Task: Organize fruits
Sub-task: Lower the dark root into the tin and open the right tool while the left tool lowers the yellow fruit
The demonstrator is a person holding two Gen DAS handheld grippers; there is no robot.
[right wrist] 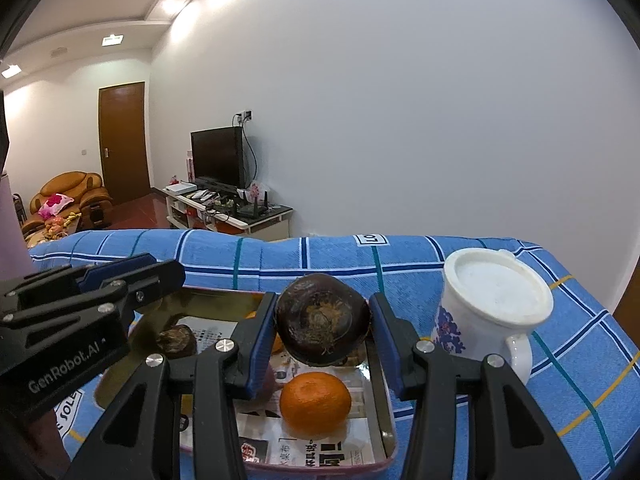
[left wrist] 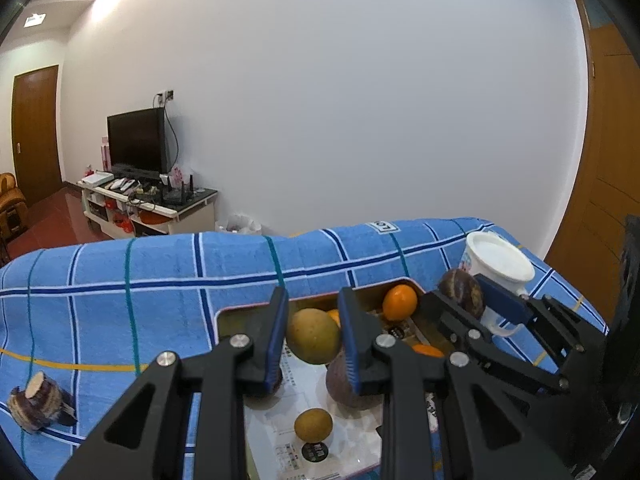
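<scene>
My left gripper (left wrist: 313, 334) is shut on a yellow-green round fruit (left wrist: 313, 336), held above the paper-lined metal tray (left wrist: 230, 316). My right gripper (right wrist: 322, 322) is shut on a dark brown round fruit (right wrist: 322, 318), over the tray's (right wrist: 386, 412) right side. The right gripper (left wrist: 472, 292) also shows at the right of the left wrist view, with the brown fruit (left wrist: 462, 290) in it. In the tray lie an orange (right wrist: 315, 404), a small yellow-green fruit (left wrist: 313, 425), a purple fruit (left wrist: 340, 384) and another dark fruit (right wrist: 176, 340). A second orange (left wrist: 399, 302) sits at the tray's far end.
The tray rests on a blue checked cloth (left wrist: 140, 300). A white mug with a blue pattern and a lid (right wrist: 490, 312) stands right of the tray. A cut brown piece (left wrist: 38, 402) lies on the cloth at the far left. A white wall and a TV stand (left wrist: 148, 200) are behind.
</scene>
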